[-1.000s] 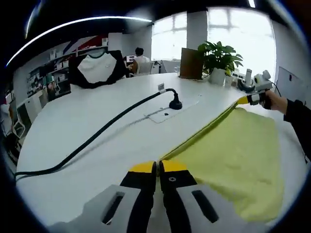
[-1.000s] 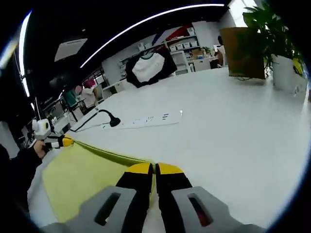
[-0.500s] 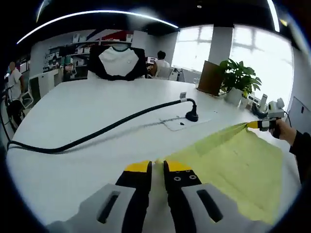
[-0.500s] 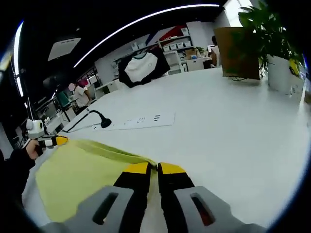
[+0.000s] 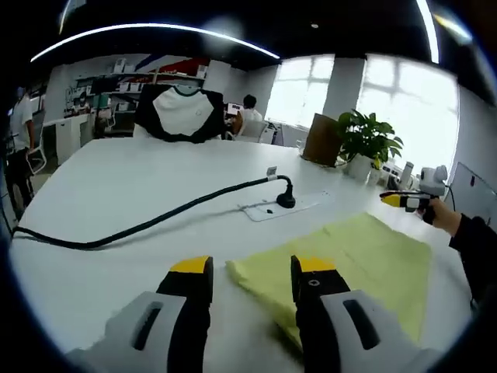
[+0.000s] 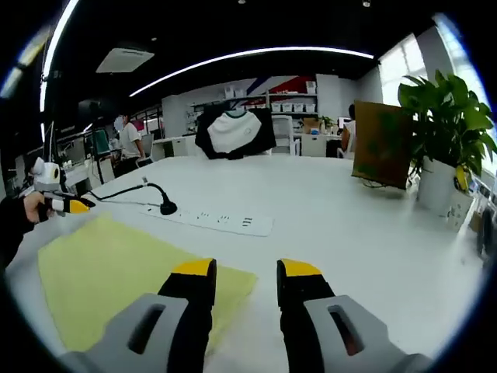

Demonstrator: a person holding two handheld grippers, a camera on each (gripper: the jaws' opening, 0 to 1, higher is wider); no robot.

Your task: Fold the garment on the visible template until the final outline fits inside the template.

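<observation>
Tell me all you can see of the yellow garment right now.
The yellow garment is a plain pale yellow-green cloth, soft and matte. It lies spread flat on the white table as one roughly four-sided sheet, with a doubled edge showing at its near corner. The left gripper and right gripper stand open at its corners, not holding it. The power strip lies just beyond it, apart.

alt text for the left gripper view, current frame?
The left gripper, jaws open, hovers over the near corner of a yellow-green garment lying flat on a white table. The right gripper shows at the far right, and a black cable runs to a power strip.
</observation>
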